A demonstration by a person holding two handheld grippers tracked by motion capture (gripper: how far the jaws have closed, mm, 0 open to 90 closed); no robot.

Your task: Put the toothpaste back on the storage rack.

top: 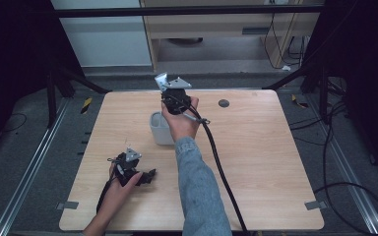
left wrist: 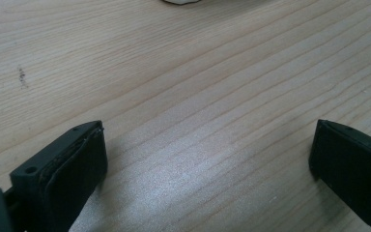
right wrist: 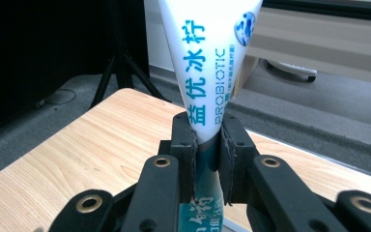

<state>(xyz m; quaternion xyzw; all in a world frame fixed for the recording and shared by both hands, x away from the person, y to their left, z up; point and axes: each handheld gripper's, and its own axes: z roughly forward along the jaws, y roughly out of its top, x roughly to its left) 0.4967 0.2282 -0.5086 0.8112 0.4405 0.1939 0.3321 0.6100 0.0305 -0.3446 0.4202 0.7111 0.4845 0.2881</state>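
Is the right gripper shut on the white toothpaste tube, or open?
Shut on it: the right gripper pinches the white toothpaste tube with blue print, both black pads pressing its narrow part.

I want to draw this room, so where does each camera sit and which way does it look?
High view: above the person's side, looking forward and down on the table; both forearms, left claw, right claw show.
Left gripper view: on the left claw, looking down at bare wood between open jaws.
Right gripper view: on the right claw, looking over the table's far edge; jaws pinch a white tube.
Shared: high and right views both show the tube.
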